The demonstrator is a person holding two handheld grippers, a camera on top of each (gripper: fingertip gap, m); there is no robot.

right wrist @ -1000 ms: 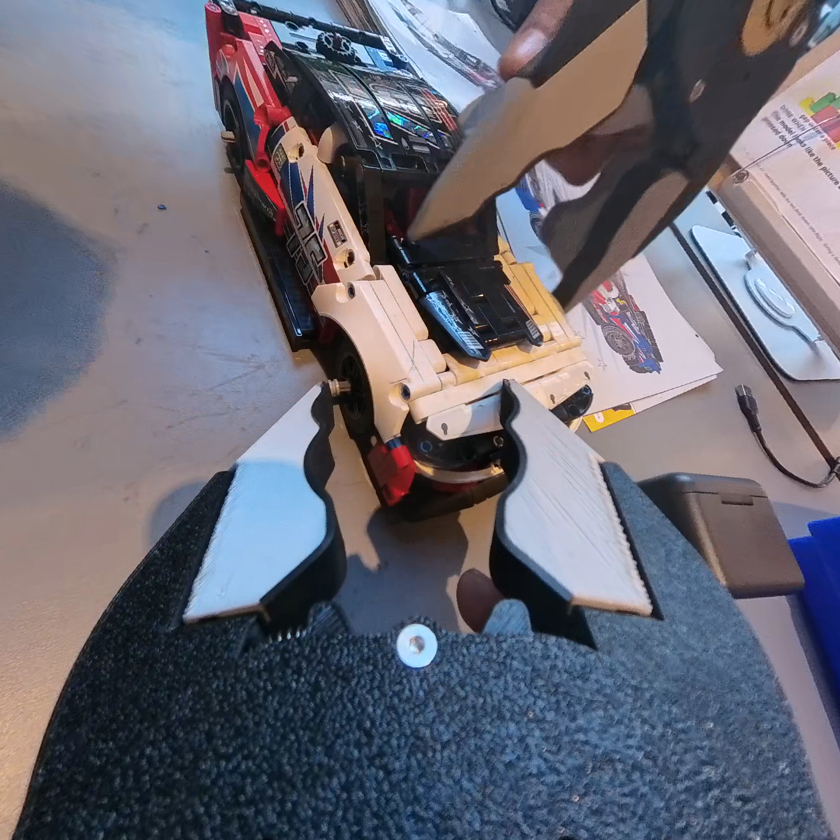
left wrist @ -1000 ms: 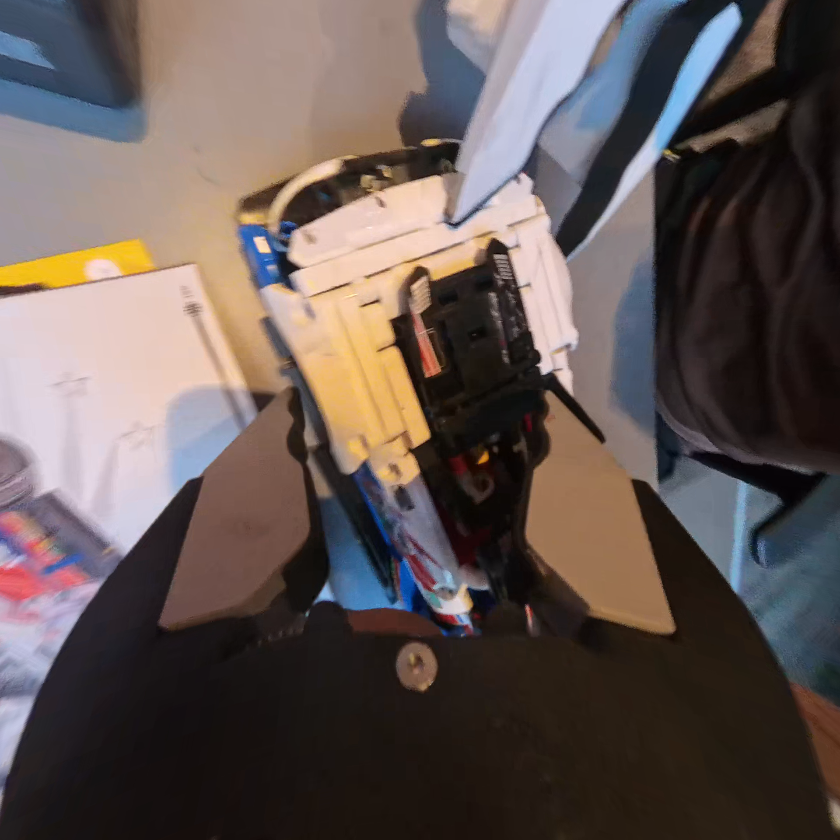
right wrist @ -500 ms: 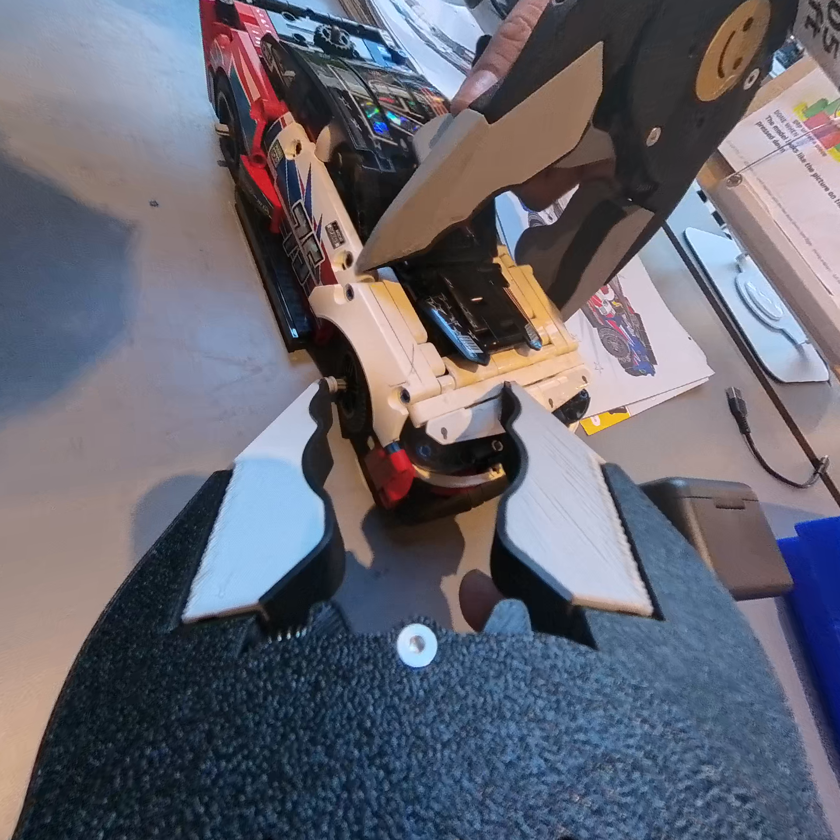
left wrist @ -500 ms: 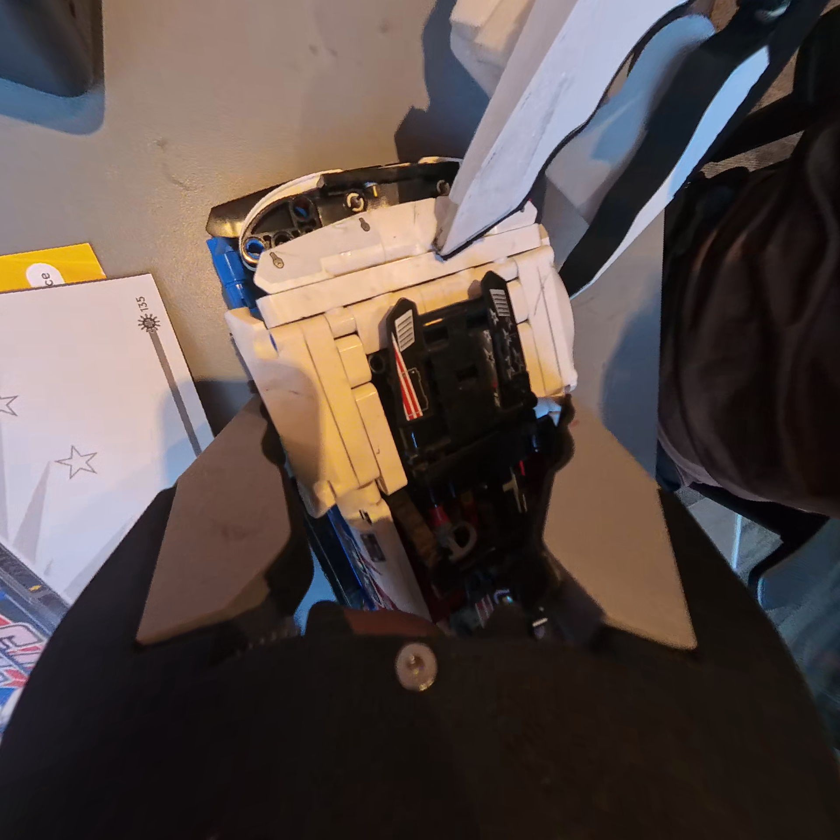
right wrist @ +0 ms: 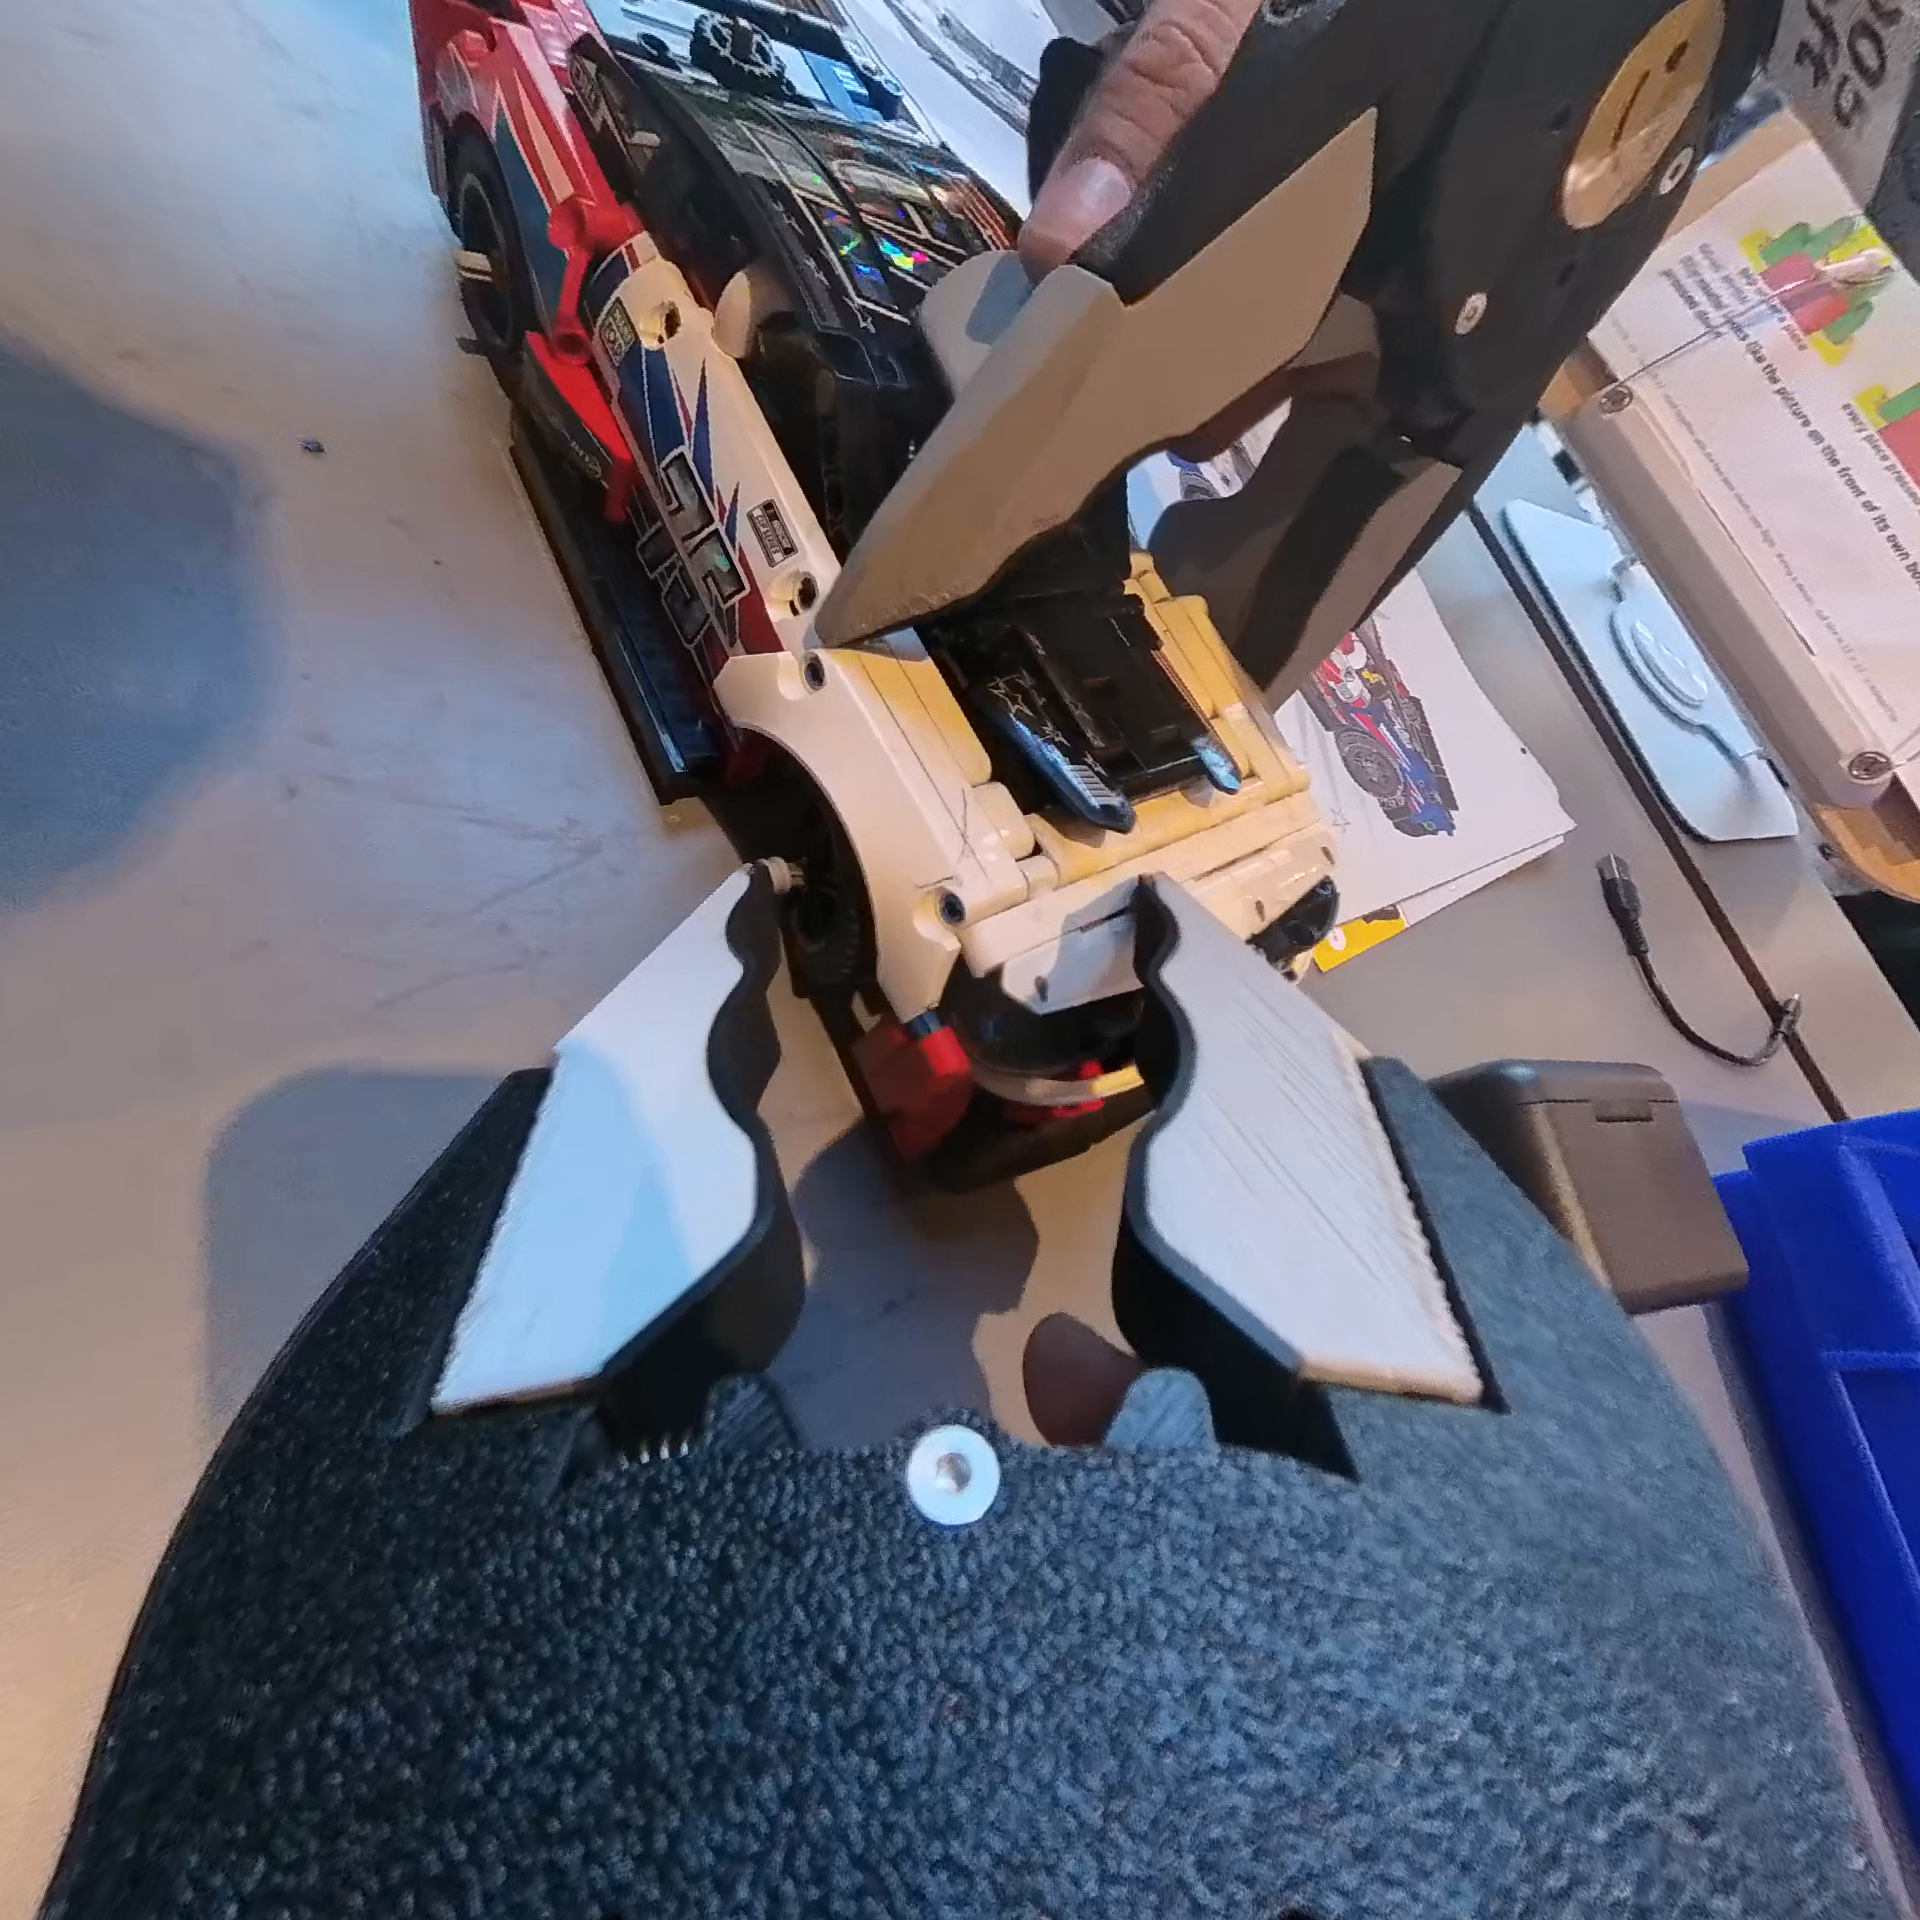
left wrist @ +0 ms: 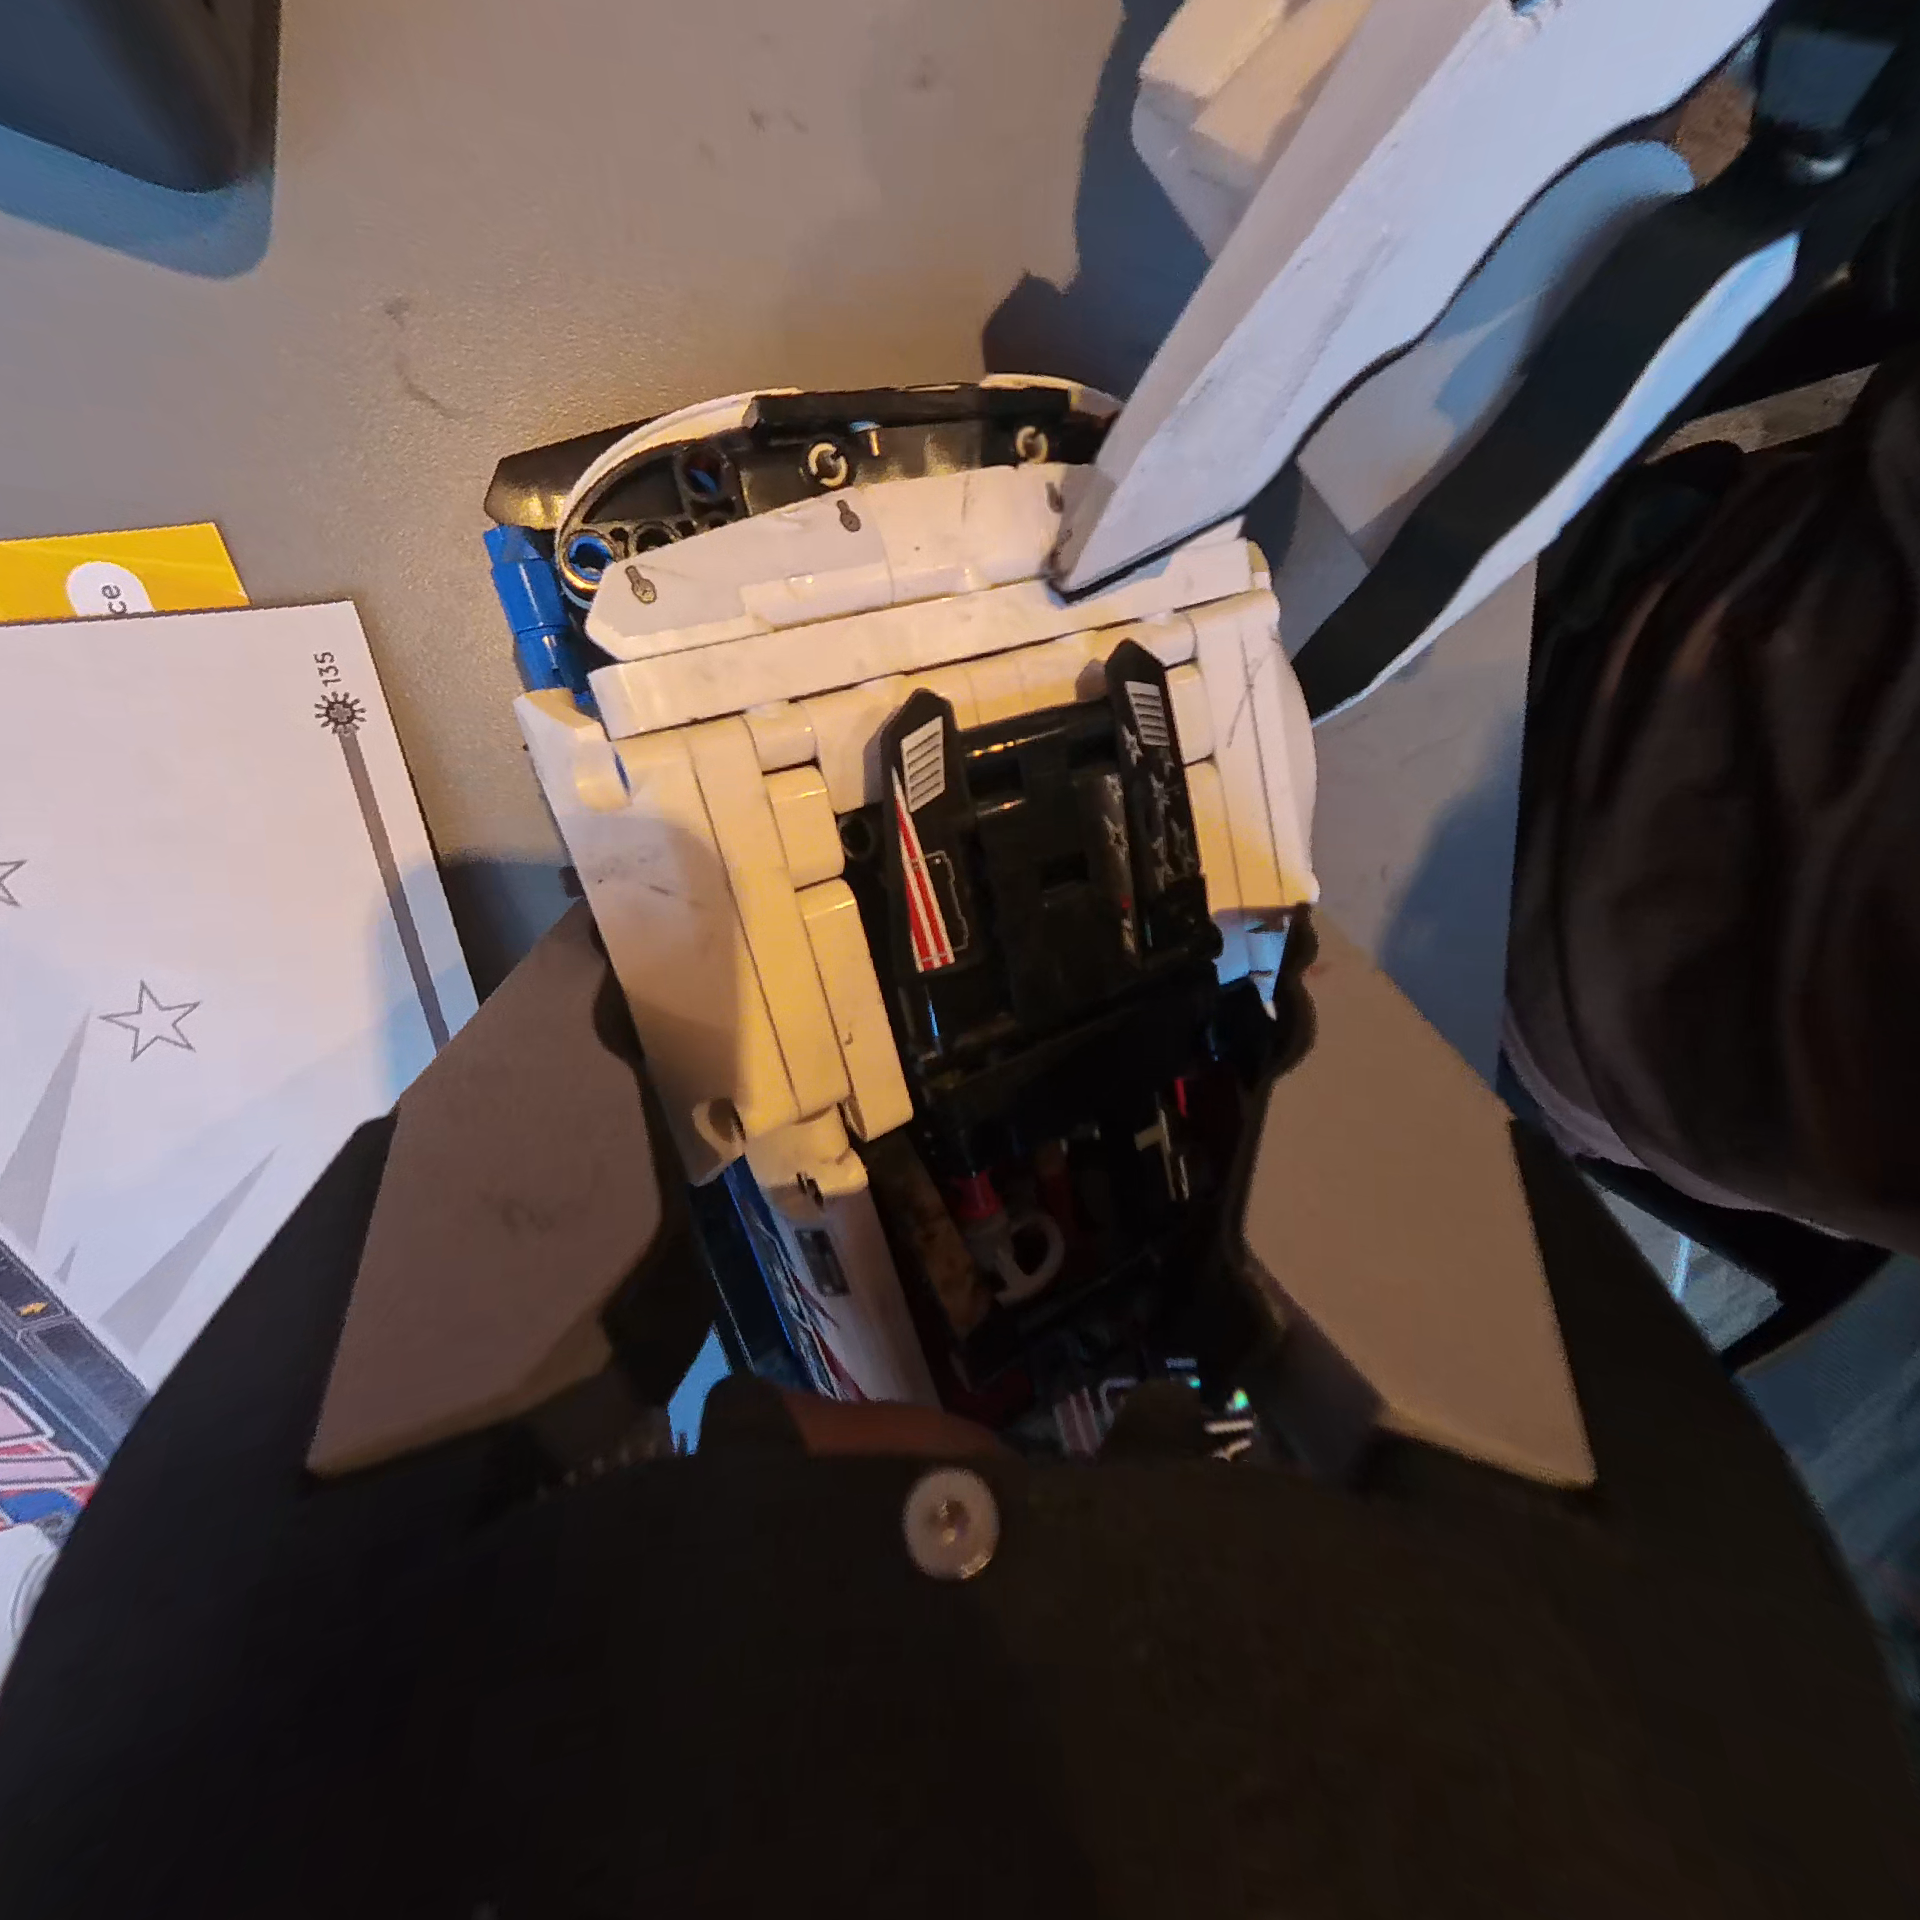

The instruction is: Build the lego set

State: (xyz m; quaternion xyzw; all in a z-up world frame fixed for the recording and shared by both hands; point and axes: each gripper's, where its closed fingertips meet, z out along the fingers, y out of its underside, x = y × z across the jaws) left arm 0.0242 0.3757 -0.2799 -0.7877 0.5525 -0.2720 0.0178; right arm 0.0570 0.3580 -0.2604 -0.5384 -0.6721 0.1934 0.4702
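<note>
The lego race car (right wrist: 914,790), with a white nose, black hood and red and blue sides, stands on the grey table (right wrist: 312,727). My left gripper (left wrist: 945,935) is open and straddles the car's white front (left wrist: 727,935), one finger beside each fender. In the right wrist view, my left gripper (right wrist: 1055,655) comes down from above, with one fingertip (right wrist: 862,603) at the left fender. My right gripper (right wrist: 951,894) is open at the car's front corner, the wheel between its fingers. Its white fingertip (left wrist: 1122,530) rests on the nose panel.
An instruction booklet (left wrist: 187,935) and a yellow sheet (left wrist: 135,582) lie left of the car. A blue bin (right wrist: 1849,1351), a dark box (right wrist: 1590,1174), a black cable (right wrist: 1662,966) and a white stand (right wrist: 1652,675) are on the right. A dark sleeve (left wrist: 1714,831) is close by. Spacing between my two grippers at the tips: around 5 cm.
My left gripper has opened wider and shifted so that its fingers now straddle the car's front. The car and my right gripper have hardly moved.
</note>
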